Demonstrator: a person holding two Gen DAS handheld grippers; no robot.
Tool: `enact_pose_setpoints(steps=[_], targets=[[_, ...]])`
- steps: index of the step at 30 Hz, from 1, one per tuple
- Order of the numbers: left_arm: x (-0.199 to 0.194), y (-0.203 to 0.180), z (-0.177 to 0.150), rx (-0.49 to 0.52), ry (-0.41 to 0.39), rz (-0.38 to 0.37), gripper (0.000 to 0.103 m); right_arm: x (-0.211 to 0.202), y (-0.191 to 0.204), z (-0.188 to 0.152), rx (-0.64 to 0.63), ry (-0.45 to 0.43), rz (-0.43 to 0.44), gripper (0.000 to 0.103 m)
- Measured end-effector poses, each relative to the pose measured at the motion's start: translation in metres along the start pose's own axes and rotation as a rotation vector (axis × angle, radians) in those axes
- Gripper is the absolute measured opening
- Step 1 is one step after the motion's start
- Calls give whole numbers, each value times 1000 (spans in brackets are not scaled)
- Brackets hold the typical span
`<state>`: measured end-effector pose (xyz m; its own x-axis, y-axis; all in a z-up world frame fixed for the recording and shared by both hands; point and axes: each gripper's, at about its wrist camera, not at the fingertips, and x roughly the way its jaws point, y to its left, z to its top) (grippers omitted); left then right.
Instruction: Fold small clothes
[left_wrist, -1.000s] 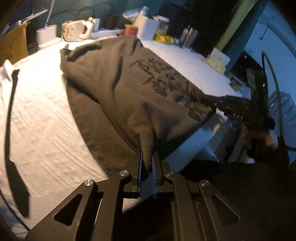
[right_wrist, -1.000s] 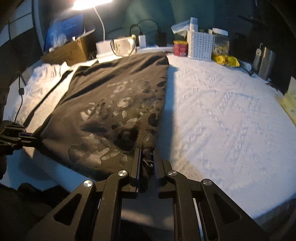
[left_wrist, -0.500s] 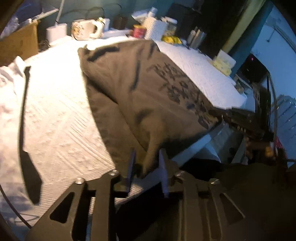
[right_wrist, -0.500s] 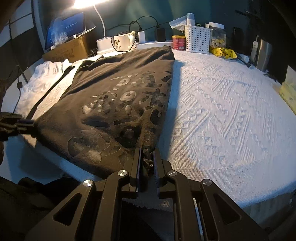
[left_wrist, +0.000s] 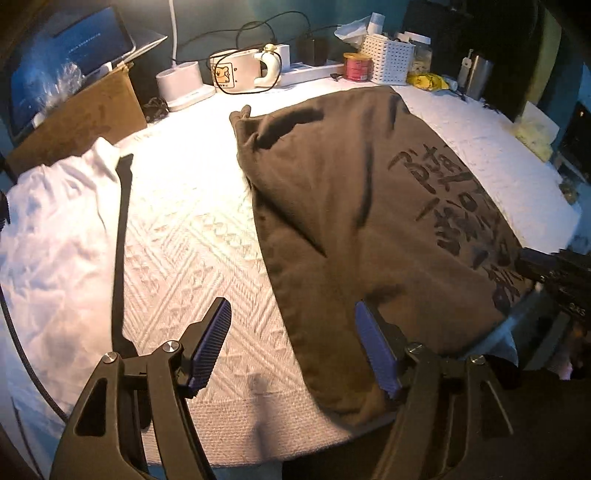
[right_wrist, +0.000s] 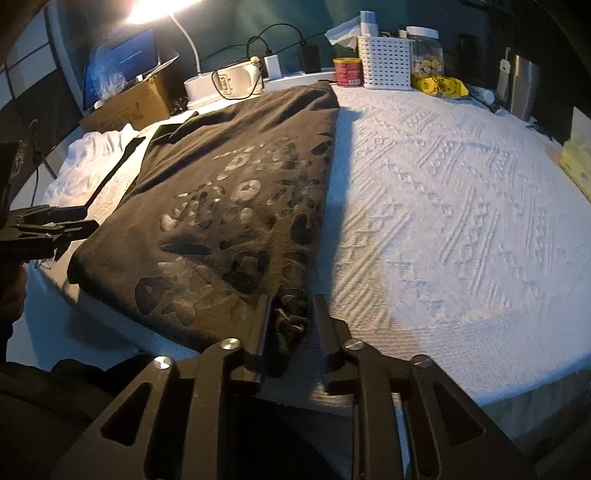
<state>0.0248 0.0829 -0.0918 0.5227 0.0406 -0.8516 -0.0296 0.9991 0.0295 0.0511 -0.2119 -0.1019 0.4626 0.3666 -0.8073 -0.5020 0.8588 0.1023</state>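
Letting go at the near edge of the bed (right_wrist: 461, 206), both tongs are opening: the left tongs (left_wrist: 291, 343) stand wide with only the dark shirt's (left_wrist: 369, 206) hem beside one pad, the right tongs (right_wrist: 288, 325) part around its near corner, no longer pinching. The shirt looks folded in half lengthwise; a crosswise fold likely remains. The left view alone shows a white garment (left_wrist: 55, 229) waiting by the bed's left edge.

Left gripper (left_wrist: 291, 343) opening (nothing gripped), brown shirt (left_wrist: 354, 221) beside right finger, white cover (left_wrist: 192, 236)
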Motion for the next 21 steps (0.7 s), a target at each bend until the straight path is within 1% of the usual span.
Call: enact_pose_setpoints(steps=[2, 3, 4, 7, 10, 12, 13, 16, 21], targets=[[0, -1, 6, -19, -6, 50, 70, -1, -4, 0, 5, -2, 8, 41], [2, -1, 8, -24, -7, 59, 70, -1, -6, 0, 7, -7, 11, 44], [4, -2, 10, -30, -9, 56, 70, -1, -8, 0, 10, -9, 12, 45], [11, -7, 14, -42, 6, 15, 70, 0, -11, 1, 9, -15, 23, 45], [16, -8, 19, -91, 5, 28, 70, 0, -16, 4, 14, -11, 43, 46], [15, -9, 25, -111, -18, 36, 70, -1, -18, 6, 14, -9, 44, 52], [14, -10, 29, -113, -27, 33, 70, -2, -21, 8, 15, -11, 40, 58], [15, -14, 41, -110, -49, -4, 70, -6, -31, 14, 35, -42, 15, 58], [30, -17, 58, -111, -38, 1, 70, -2, -50, 31, 62, -55, -10, 58]])
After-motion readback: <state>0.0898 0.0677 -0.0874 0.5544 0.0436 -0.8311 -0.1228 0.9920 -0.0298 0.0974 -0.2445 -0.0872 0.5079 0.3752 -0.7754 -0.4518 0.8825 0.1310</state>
